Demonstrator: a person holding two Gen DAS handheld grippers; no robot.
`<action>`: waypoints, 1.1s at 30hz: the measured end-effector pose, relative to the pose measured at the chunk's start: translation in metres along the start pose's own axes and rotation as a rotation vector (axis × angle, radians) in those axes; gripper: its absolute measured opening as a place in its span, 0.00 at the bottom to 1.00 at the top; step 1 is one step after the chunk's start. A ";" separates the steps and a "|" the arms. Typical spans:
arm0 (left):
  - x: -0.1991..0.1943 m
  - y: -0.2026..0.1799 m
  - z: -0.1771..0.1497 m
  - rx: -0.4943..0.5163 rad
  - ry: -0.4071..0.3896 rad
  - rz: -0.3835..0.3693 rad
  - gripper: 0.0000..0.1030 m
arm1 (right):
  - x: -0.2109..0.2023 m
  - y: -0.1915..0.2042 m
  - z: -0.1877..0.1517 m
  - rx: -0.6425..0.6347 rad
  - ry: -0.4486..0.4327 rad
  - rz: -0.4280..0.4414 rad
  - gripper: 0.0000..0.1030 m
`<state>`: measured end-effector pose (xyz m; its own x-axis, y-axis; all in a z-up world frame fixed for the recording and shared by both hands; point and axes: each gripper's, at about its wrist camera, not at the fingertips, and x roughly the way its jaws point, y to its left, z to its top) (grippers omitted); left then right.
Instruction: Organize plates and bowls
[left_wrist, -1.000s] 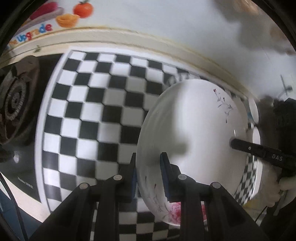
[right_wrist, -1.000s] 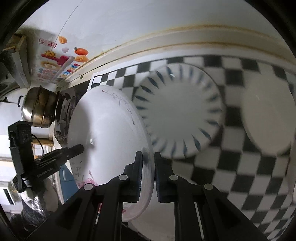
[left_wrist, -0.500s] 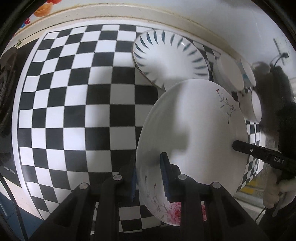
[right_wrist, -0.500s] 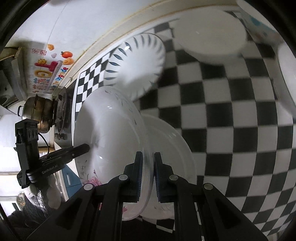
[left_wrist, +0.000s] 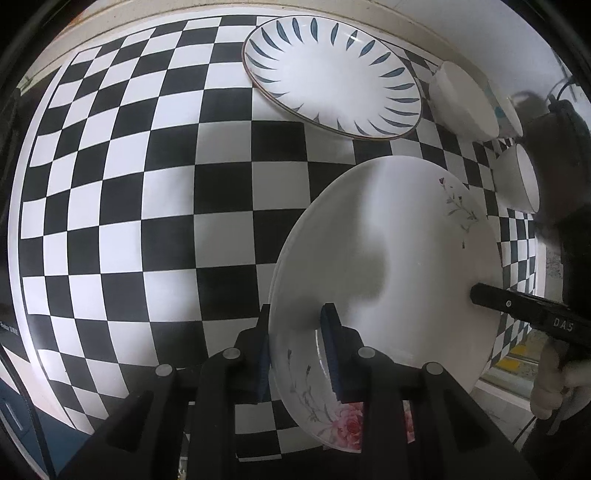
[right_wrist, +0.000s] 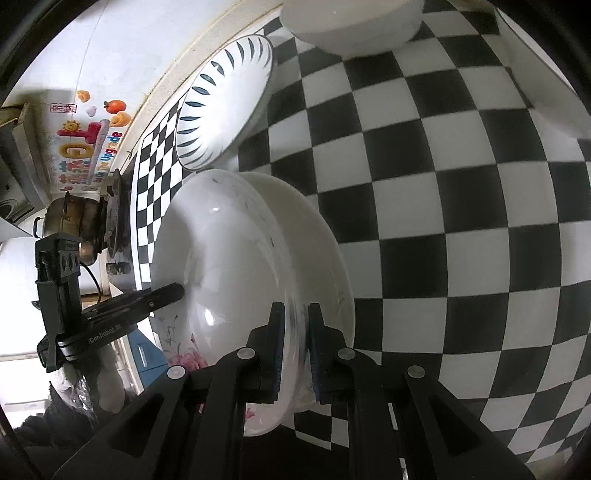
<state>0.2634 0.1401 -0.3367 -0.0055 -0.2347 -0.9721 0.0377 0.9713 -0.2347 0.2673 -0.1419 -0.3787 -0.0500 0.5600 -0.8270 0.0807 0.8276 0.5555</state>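
A: Status?
B: Flowered plate (left_wrist: 388, 258) now lowered from mid-air onto plain plate (right_wrist: 321, 258) near counter (left_wrist: 147, 184) front edge. Left gripper (left_wrist: 295, 343) and right gripper (right_wrist: 295, 343) clamped narrow on rim.
A: Meaning?
B: Stack nearly seated. Probably release next; striped plate (left_wrist: 332, 74) waiting at back edge.

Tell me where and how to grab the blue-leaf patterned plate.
Take the blue-leaf patterned plate by its raised rim, one finger over and one under, probably from its near edge facing the open checkered counter. It lies flat and shallow, and the white bowl crowds its right side.
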 end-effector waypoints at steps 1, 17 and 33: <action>0.000 -0.002 0.001 0.003 -0.002 0.004 0.22 | 0.001 -0.001 0.000 -0.001 0.003 -0.002 0.14; 0.011 -0.013 -0.004 -0.009 0.032 0.039 0.24 | 0.002 0.001 0.005 -0.024 0.016 -0.051 0.13; 0.011 -0.012 -0.003 -0.040 0.057 0.046 0.26 | 0.009 0.014 0.010 -0.021 0.088 -0.169 0.16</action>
<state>0.2602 0.1263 -0.3442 -0.0613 -0.1884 -0.9802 -0.0006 0.9820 -0.1887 0.2780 -0.1258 -0.3790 -0.1485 0.4134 -0.8984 0.0434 0.9103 0.4117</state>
